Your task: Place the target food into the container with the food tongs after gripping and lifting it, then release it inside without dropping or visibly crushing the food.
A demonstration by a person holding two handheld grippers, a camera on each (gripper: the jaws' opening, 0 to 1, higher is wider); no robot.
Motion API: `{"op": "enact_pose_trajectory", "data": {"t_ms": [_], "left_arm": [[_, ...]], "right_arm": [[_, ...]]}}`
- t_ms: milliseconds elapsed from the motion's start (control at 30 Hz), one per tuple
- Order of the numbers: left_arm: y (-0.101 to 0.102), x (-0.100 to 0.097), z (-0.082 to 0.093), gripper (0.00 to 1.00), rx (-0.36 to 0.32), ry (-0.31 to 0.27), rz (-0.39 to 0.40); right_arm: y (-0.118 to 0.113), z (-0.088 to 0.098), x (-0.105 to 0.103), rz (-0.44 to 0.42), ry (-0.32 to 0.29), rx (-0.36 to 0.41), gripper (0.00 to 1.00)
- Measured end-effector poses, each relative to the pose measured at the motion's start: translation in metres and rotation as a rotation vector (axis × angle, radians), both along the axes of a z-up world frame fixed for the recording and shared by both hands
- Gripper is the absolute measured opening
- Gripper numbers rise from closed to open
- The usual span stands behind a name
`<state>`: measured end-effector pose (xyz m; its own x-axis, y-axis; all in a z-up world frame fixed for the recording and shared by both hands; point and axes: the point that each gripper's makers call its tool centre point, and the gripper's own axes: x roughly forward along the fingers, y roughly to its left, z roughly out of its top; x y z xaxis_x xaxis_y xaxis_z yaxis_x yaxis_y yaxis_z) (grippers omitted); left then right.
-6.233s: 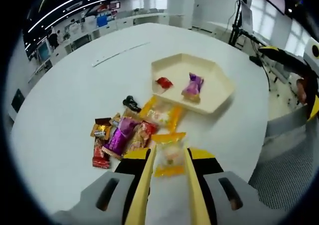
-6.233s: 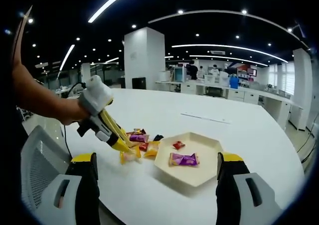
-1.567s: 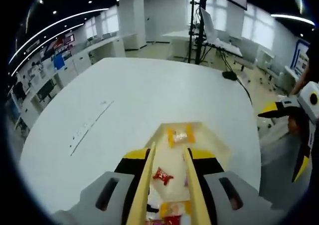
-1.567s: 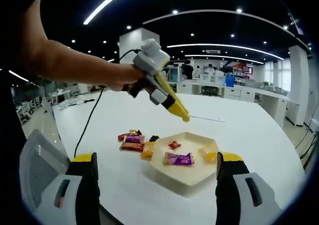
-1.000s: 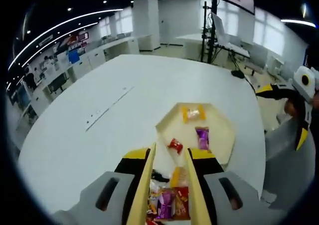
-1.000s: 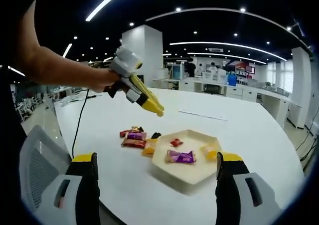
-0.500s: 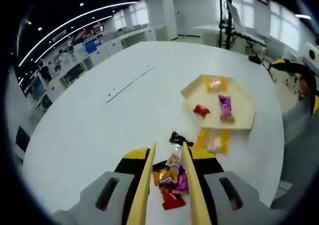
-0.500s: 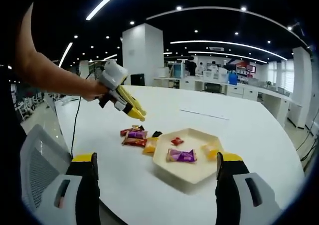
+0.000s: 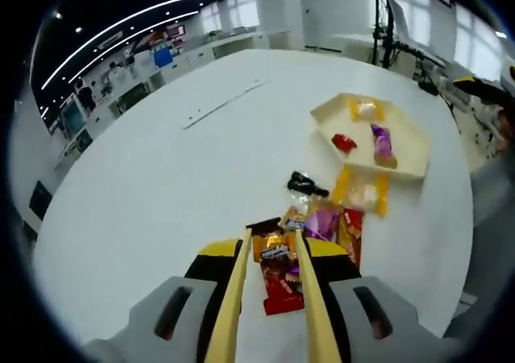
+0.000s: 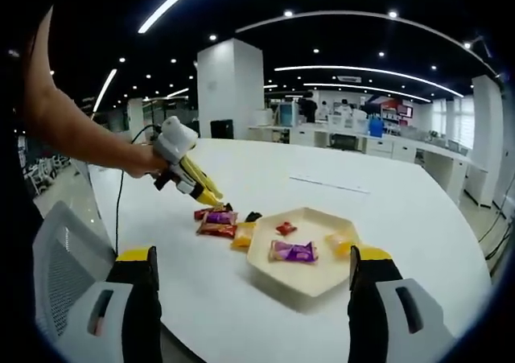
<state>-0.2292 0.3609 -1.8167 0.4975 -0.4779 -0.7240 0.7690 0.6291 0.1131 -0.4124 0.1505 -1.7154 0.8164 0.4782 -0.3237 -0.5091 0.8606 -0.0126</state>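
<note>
candies heaped beside the tray, tongs poised over the pile

candies in bright wrappers lie in a loose pile on the white round table, just beside the cream hexagonal tray. in the left gripper view the pile holds a red wrapper nearest the camera, an orange-brown one touching it, a purple one and another red one alongside. a small black-wrapped piece sits a little apart, towards the tray, and a clear packet with yellow ends lies right against the tray's near wall.

inside the tray rest three sweets: a yellow-ended packet at the far side, a red candy and a purple candy.

the left gripper carries the yellow food tongs, whose two blades stand a little apart with nothing pinched between them; their tips frame the orange-brown and red wrappers. in the right gripper view the same tongs, held by a person's hand, angle down with the tips at the far edge of the pile.

the right gripper hangs near the table edge well short of the tray, its jaws wide apart and empty.
</note>
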Motion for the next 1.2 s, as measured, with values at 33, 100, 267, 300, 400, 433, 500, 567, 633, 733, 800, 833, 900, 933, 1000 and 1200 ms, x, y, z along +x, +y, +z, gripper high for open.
{"op": "enact_pose_trajectory", "data": {"t_ms": [33,100,267,300,400,433,500,567,633,733,800,833,900,933,1000,1200], "left_arm": [[0.0,0.0,-0.002,0.26,-0.011,0.008,0.014],[0.0,-0.001,-0.004,0.26,-0.014,0.011,0.019],[0.001,-0.003,-0.009,0.25,0.005,0.024,0.024],[0.0,-0.003,-0.01,0.25,0.003,0.025,0.027],[-0.001,-0.003,-0.011,0.24,0.012,0.02,0.015],[-0.001,-0.003,-0.01,0.24,0.02,0.013,0.009],[-0.003,-0.004,-0.007,0.22,0.033,-0.007,-0.003],[-0.003,-0.003,-0.007,0.21,0.036,-0.013,-0.013],[-0.004,-0.004,-0.006,0.21,0.057,-0.024,-0.029],[-0.003,-0.003,-0.008,0.2,0.09,-0.053,-0.061],[-0.004,-0.004,-0.008,0.21,0.094,-0.057,-0.07],[-0.004,-0.004,-0.008,0.22,0.1,-0.058,-0.072],[-0.006,-0.003,-0.005,0.23,0.087,-0.068,-0.069],[-0.008,-0.005,-0.005,0.23,0.061,-0.047,-0.057],[-0.011,-0.004,-0.001,0.23,0.058,-0.06,-0.065],[-0.019,-0.004,-0.007,0.24,0.077,-0.026,-0.089]], "right_arm": [[0.0,-0.001,0.0,0.001,0.0,-0.004,0.97],[0.0,-0.001,0.0,0.003,0.001,-0.006,0.97],[-0.001,-0.002,0.0,-0.001,0.003,-0.005,0.97],[0.0,-0.001,0.0,-0.001,0.001,-0.004,0.97],[-0.001,-0.001,0.0,-0.004,0.002,-0.003,0.97],[-0.001,0.0,0.0,-0.006,0.0,0.0,0.97],[-0.002,0.0,0.0,-0.008,0.0,0.0,0.96],[-0.001,0.0,0.0,-0.005,0.001,0.0,0.96],[0.0,-0.001,0.0,-0.002,0.001,-0.003,0.96],[0.0,0.0,0.0,-0.003,-0.002,-0.002,0.96],[0.0,0.0,0.0,-0.003,-0.002,0.0,0.96],[0.0,0.0,0.0,-0.004,-0.001,-0.003,0.96],[-0.001,0.0,0.0,-0.005,-0.002,-0.001,0.96],[-0.001,0.0,0.0,-0.005,-0.002,-0.001,0.96],[-0.001,0.0,0.0,-0.005,-0.002,-0.001,0.95],[-0.001,-0.001,-0.001,-0.003,0.002,-0.01,0.94]]}}
